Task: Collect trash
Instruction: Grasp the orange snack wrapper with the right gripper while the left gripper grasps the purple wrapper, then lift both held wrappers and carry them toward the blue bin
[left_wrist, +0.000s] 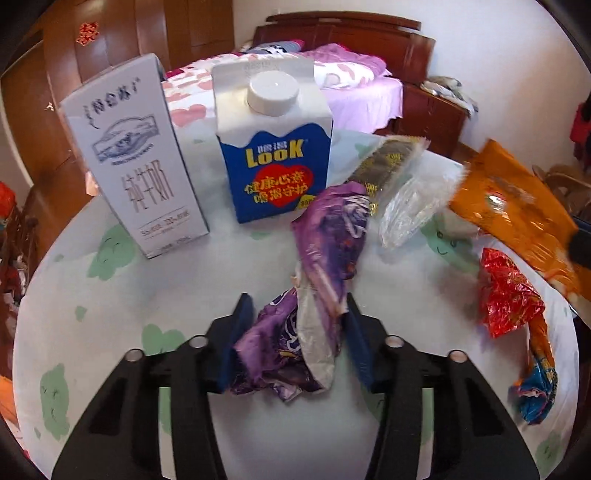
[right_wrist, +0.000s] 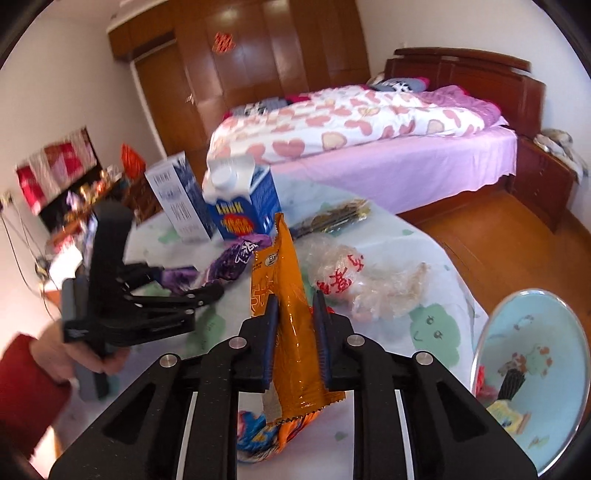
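Both hand-held grippers clamped on wrappers over the worktop (left_wrist: 177, 288).
Left hand-held gripper (left_wrist: 295, 314) pinches the purple wrapper (left_wrist: 325, 236); right hand-held gripper (right_wrist: 295, 314) pinches the orange packet (right_wrist: 291, 314); cartons (left_wrist: 275, 155) at twelve o'clock.

On the table stand two cartons, a white milk carton (left_wrist: 135, 155) far left and a blue carton (left_wrist: 275, 147) beside it, with six wrappers: purple (left_wrist: 328, 236), dark gold-printed (left_wrist: 391, 162), clear (left_wrist: 410, 210), orange (left_wrist: 513, 199), red (left_wrist: 509, 295) and blue-orange (left_wrist: 539, 384).
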